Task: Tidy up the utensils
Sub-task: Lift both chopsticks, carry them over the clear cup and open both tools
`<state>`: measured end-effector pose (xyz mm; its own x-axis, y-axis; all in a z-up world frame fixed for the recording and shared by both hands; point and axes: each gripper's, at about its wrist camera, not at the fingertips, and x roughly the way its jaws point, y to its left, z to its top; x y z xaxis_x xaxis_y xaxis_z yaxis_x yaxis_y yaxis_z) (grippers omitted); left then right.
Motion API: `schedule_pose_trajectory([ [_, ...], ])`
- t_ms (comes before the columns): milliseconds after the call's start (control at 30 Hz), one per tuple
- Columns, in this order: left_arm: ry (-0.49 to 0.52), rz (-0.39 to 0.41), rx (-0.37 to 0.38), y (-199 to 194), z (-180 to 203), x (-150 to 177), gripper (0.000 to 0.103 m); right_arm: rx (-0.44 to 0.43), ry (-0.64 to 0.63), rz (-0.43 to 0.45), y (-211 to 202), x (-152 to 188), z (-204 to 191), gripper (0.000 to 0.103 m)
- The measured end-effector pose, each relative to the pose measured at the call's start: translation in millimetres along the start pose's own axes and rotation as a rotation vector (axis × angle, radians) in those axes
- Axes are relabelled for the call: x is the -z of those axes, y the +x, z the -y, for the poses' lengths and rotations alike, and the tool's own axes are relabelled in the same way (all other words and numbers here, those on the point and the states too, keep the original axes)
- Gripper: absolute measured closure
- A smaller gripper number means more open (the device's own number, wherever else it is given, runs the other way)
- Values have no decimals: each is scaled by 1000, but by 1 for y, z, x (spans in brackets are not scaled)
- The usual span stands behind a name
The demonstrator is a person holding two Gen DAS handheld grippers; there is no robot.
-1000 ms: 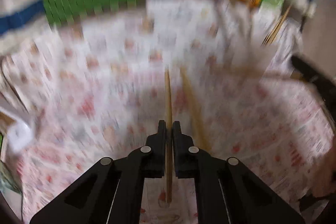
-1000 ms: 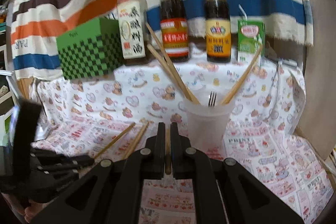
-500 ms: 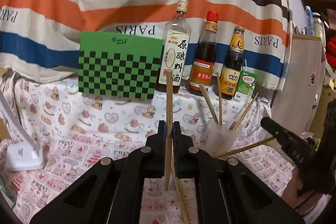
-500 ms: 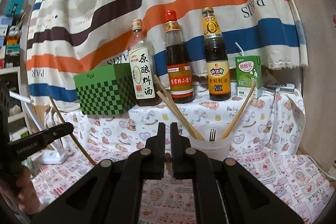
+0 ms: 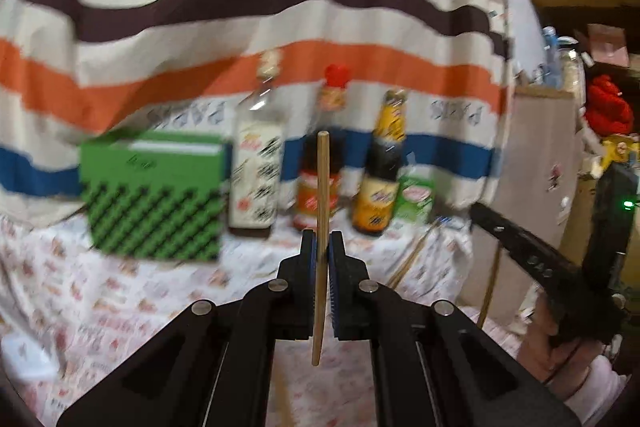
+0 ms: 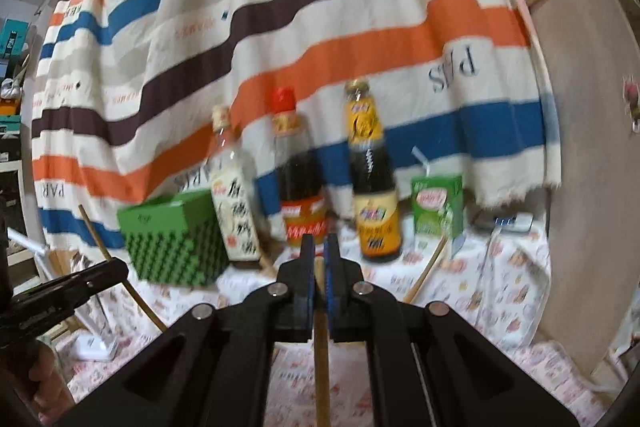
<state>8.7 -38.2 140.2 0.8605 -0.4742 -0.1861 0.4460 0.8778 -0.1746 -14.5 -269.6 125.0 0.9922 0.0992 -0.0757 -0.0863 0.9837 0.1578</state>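
The left gripper (image 5: 323,247) clamps one slim wooden chopstick (image 5: 321,211) upright; the right gripper (image 6: 319,255) clamps another wooden chopstick (image 6: 321,355). Both sticks are airborne and not yet deposited; the holder cup is out of view.

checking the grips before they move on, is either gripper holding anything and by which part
Both hold a chopstick. The left gripper pinches its chopstick around mid-length, standing nearly upright. The right gripper clamps the other chopstick close to its upper end.
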Motion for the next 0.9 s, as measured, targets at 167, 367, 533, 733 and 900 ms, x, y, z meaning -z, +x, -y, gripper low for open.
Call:
schedule_pose_trajectory([
  [167,36,33,65,21,32,-22,98,19,-1,55,14,-29,8,99],
  [367,6,27,99,62,47,-39,98,40,52,126,42,-53,25,99],
  [533,-8,23,91,89,46,-37,98,52,77,166,66,-61,35,99],
  [733,-20,-83,85,123,42,-9,98,64,79,167,84,-48,39,99],
  [900,-21,-122,86,133,44,6,98,80,83,133,92,-35,44,99],
])
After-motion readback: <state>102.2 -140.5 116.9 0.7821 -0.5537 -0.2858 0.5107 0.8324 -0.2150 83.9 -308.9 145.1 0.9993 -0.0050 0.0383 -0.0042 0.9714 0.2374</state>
